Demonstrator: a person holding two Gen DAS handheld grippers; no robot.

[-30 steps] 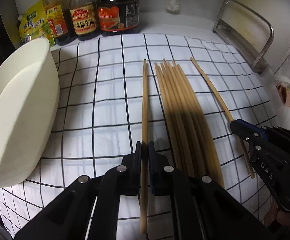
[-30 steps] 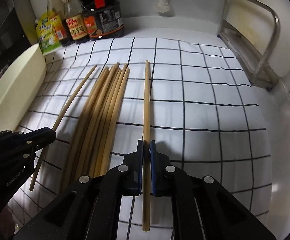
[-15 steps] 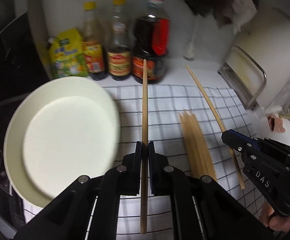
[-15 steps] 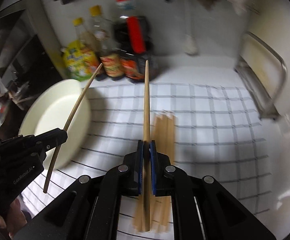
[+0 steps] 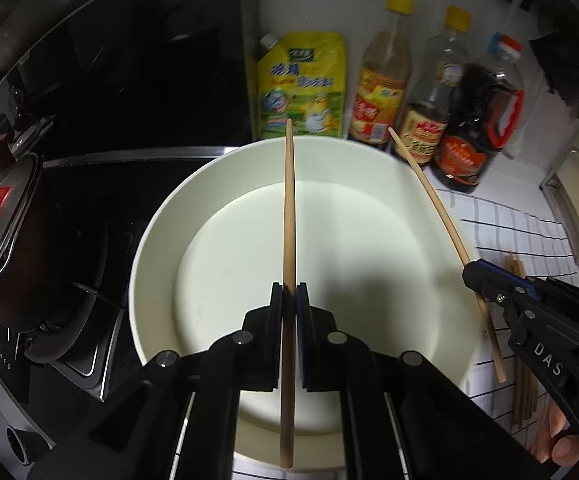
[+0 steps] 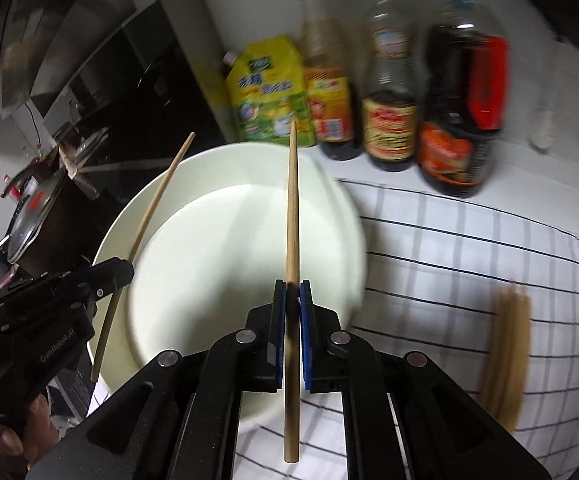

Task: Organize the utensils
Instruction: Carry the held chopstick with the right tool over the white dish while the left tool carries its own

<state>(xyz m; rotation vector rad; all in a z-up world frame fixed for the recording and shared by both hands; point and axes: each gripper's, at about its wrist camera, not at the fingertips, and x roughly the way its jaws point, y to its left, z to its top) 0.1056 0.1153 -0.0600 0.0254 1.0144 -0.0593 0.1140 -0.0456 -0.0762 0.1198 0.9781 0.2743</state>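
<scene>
1. Carrying one chopstick each, both grippers are hanging over the big cream bowl (image 5: 369, 184) now, when a second ago they were down at the checked cloth (image 6: 469, 248) beside the pile.
2. Left gripper (image 5: 289, 292) is clamped tight on its chopstick (image 5: 288, 216), which is pointing across the bowl toward the yellow refill pouch (image 5: 301, 84).
3. Right gripper (image 6: 292, 292) is pinching its own chopstick (image 6: 292, 208) the same way, tip reaching past the bowl's far rim.
4. Leftover chopsticks (image 6: 507, 352) are still lying bundled on the cloth, well apart from the bowl.
5. Looks to me like the bowl is the collecting spot, so letting go is probably next; nothing is lying in the bowl yet.
6. Sauce bottles (image 6: 389, 120) are standing just behind, so watch those tips.
</scene>
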